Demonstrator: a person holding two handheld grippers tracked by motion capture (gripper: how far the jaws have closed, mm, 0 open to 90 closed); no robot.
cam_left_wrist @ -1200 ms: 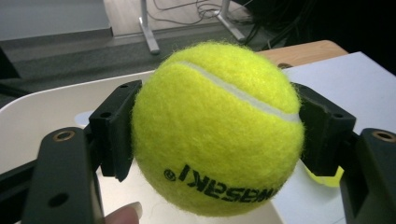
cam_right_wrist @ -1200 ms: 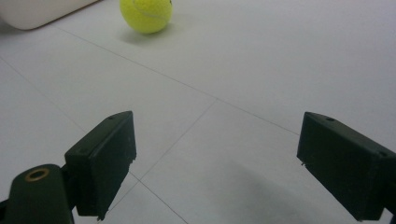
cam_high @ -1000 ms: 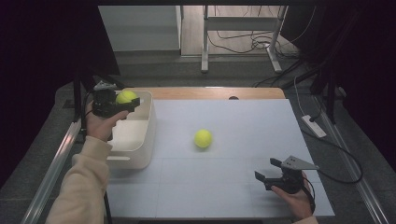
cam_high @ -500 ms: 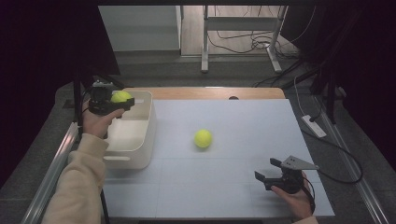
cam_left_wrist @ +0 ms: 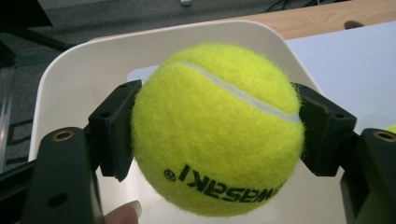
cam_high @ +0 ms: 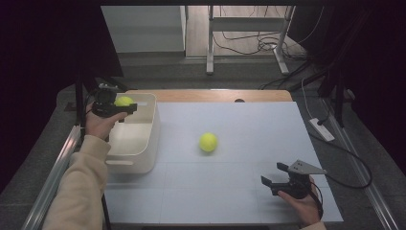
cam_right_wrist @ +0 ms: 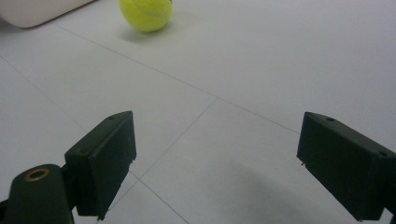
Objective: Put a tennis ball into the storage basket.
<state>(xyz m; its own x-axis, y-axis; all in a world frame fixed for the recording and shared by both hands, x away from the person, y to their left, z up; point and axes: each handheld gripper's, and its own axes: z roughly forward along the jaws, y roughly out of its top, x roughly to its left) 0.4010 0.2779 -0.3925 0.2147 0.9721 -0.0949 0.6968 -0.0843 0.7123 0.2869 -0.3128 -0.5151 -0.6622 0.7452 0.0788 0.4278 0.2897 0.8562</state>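
Should the left gripper (cam_high: 125,106) (clamped on tennis ball (cam_left_wrist: 217,128)) release off-centre, ball strikes white bin (cam_high: 149,139) rim; right gripper (cam_high: 277,176) agape, empty.

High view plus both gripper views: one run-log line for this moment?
left hand-held gripper: shut on held ball, over white bin | right hand-held gripper: open, empty | second ball: loose on table

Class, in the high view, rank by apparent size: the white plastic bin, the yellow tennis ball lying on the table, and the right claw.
1. White plastic bin
2. Right claw
3. Yellow tennis ball on the table

The claw sits nearer the camera, so that gap is unsure.
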